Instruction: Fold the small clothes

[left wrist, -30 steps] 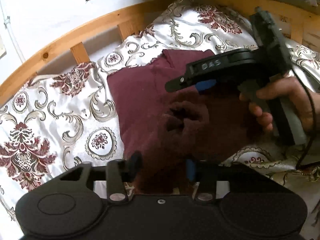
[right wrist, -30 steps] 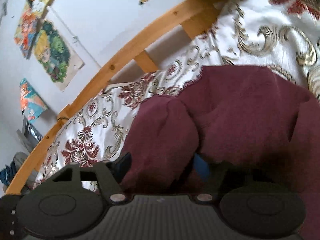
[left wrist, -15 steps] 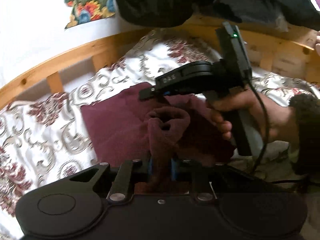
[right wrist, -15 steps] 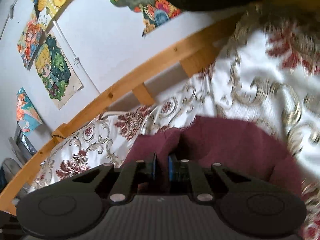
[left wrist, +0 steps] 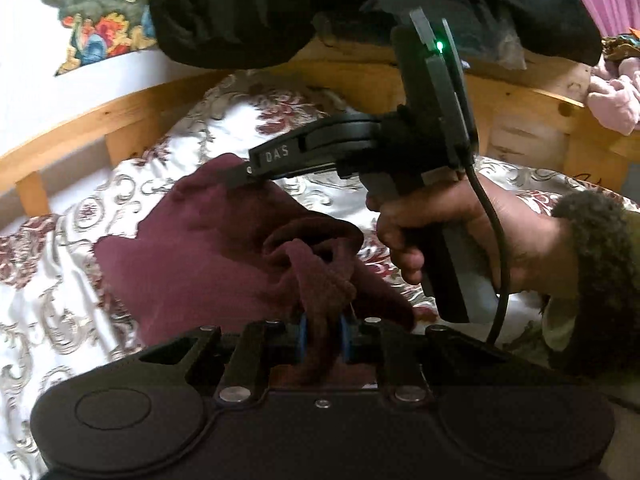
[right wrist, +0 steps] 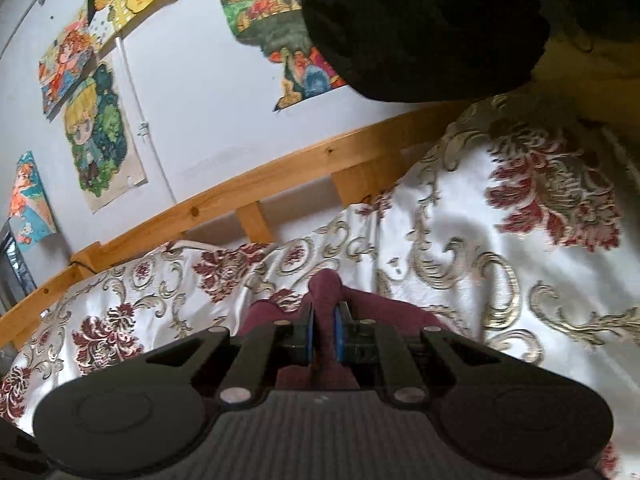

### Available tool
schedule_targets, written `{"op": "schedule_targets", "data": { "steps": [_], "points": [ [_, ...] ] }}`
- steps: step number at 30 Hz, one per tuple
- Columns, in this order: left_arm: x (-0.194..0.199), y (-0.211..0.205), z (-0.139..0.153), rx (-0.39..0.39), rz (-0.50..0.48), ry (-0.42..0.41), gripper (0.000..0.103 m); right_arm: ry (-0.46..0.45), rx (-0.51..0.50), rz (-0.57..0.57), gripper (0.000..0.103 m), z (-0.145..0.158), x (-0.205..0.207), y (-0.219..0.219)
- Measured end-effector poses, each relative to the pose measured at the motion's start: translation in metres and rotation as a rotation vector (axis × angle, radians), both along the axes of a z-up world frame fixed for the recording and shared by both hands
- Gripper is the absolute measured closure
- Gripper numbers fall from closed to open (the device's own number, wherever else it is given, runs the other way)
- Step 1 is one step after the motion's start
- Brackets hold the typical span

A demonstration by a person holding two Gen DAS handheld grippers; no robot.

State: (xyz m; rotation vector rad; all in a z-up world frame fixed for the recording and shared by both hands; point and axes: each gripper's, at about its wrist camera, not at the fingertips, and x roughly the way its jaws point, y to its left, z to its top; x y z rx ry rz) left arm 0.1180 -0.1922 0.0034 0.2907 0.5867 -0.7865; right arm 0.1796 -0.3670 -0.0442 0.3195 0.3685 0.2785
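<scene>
A small maroon cloth [left wrist: 192, 256] hangs lifted above the patterned bed sheet [left wrist: 68, 320]. My left gripper [left wrist: 322, 334] is shut on a bunched near edge of it. My right gripper [left wrist: 244, 174] shows in the left wrist view, shut on the cloth's far edge and held higher. In the right wrist view the right gripper [right wrist: 324, 332] pinches a fold of the maroon cloth [right wrist: 326, 292] between its blue pads [right wrist: 307, 334]. Most of the cloth there is hidden under the gripper body.
A wooden bed rail [left wrist: 100, 124] runs along the far side of the bed, with a white wall and posters [right wrist: 100, 136] behind. A black garment [left wrist: 240, 8] hangs over the rail. Pink cloth [left wrist: 612, 100] lies at the far right.
Both grippers closed on the maroon cloth and lifted it off the sheet. The right gripper has risen and moved toward the far side, pulling its edge up.
</scene>
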Motion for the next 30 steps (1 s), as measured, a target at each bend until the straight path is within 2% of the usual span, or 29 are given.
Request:
{"op": "schedule_targets", "data": {
  "steps": [5,9,19,25,30],
  "points": [
    [0.001,-0.010,-0.007,0.011,-0.034,0.007,0.087,0.035,-0.024,-0.063,0.094,-0.002,-0.011,-0.013],
    [-0.001,-0.012,-0.014,0.032,-0.055,0.010,0.086,0.101,-0.005,-0.085,0.094,-0.009,-0.015,-0.025],
    [0.003,-0.007,-0.030,0.021,-0.038,0.063,0.081,0.138,-0.065,-0.144,0.096,-0.015,-0.014,-0.027],
    [0.000,-0.010,-0.031,-0.007,-0.059,0.064,0.082,0.154,-0.047,-0.172,0.096,-0.015,-0.018,-0.035],
    [-0.002,-0.012,-0.039,0.018,-0.058,0.084,0.081,0.183,-0.051,-0.188,0.096,-0.014,-0.022,-0.041]
  ]
}}
